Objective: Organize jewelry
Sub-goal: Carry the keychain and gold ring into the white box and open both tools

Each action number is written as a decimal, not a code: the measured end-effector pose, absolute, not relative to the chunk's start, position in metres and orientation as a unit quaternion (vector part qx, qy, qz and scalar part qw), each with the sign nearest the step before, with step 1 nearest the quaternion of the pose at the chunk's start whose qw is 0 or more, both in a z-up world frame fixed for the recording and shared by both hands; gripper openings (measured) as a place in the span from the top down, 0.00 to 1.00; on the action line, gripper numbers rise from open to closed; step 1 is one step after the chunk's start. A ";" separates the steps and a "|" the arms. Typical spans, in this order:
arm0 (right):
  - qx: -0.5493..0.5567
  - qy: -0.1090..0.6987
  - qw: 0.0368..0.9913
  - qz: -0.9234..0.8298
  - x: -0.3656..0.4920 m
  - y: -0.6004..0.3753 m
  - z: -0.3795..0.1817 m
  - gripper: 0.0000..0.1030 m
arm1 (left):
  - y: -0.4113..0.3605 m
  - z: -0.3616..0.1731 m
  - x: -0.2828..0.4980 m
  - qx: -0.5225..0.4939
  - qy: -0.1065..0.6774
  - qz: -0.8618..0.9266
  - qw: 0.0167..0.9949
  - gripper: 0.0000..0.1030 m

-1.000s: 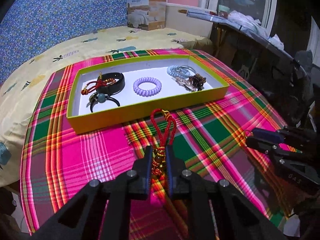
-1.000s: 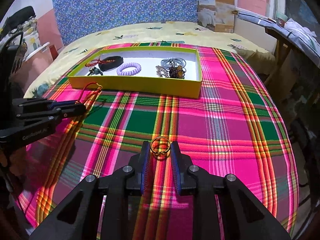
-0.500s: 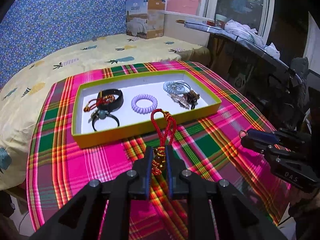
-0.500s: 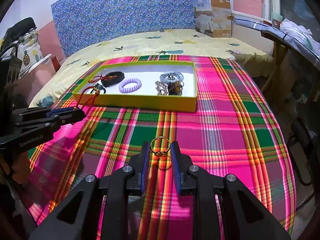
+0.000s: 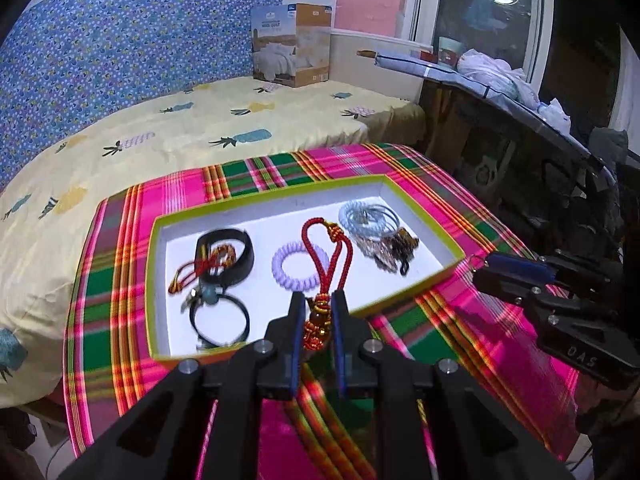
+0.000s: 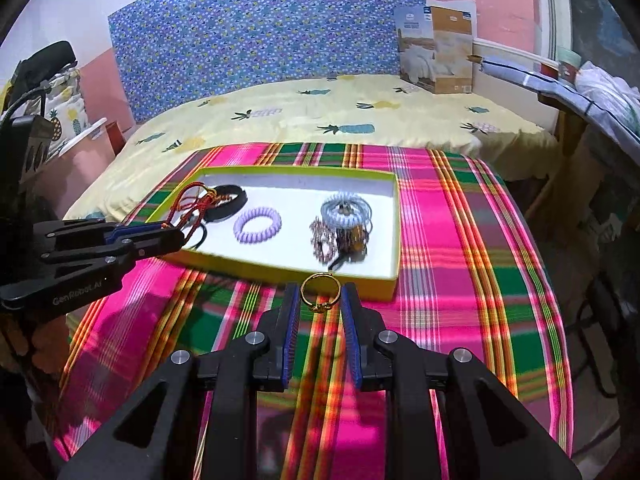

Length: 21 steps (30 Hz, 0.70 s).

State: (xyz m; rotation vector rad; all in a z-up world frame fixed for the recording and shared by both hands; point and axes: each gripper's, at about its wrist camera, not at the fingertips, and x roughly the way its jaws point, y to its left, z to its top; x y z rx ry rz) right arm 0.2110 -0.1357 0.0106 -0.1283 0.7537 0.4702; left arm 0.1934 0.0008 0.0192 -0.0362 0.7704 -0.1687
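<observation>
Now left gripper [image 5: 316, 312] pinches red tassel charm [image 5: 320, 280], loop over tray [image 5: 256, 354]; right gripper [image 6: 320, 300] clamps gold ring [image 6: 320, 290] at tray's near rim. Both closer to tray than before.

Left hand-held gripper [image 6: 176, 236] reads "GenRoboLAI"; right [image 5: 482, 270], "DAS".

A pink, green and yellow plaid cloth [image 6: 460, 240] covers the near surface. Behind it lies a pale yellow bedsheet [image 6: 320, 112] printed with pineapples. A boxed quilt [image 5: 292, 46] stands at the bed's far edge, against a blue floral panel [image 6: 260, 28].
</observation>
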 end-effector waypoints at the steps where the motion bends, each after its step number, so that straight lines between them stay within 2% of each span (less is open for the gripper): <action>1: -0.064 0.363 0.901 0.227 0.216 -0.134 0.011 0.79 | 0.001 0.019 0.198 -0.016 0.375 -0.082 0.923 0.87; 11: -0.078 0.358 0.903 0.224 0.273 -0.125 0.015 0.79 | 0.007 0.011 0.256 -0.022 0.392 -0.076 0.917 0.87; 21: -0.071 0.387 0.893 0.218 0.330 -0.121 -0.007 0.79 | 0.015 -0.013 0.299 -0.035 0.419 -0.067 0.905 0.87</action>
